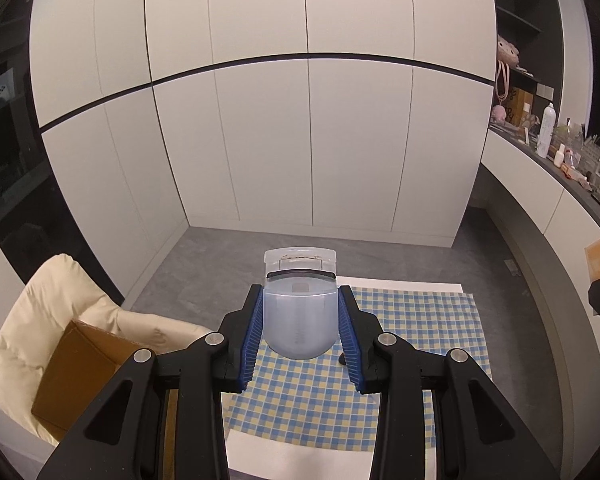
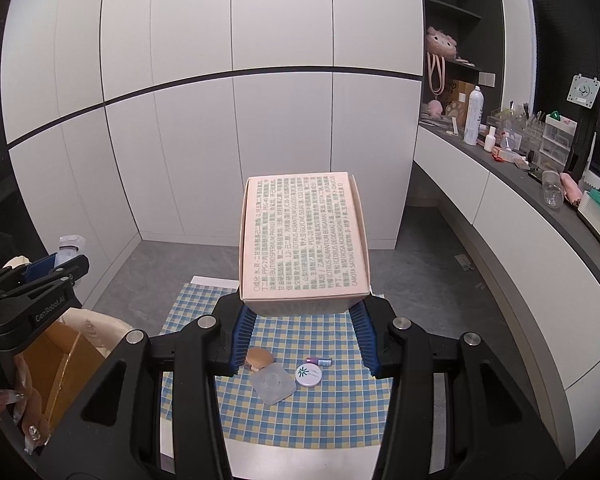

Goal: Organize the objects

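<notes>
White cupboard doors (image 1: 300, 140) stand behind a checked cloth (image 1: 400, 360).
Right gripper (image 2: 304, 312) squeezes a pink box (image 2: 304, 240) above the cloth; left gripper (image 1: 300, 320) squeezes a clear plastic case (image 1: 299, 308) in the air.

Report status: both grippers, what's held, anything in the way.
Left gripper shut on clear plastic case. Right gripper shut on pink box. Both held above checked cloth. Nothing blocking.
</notes>
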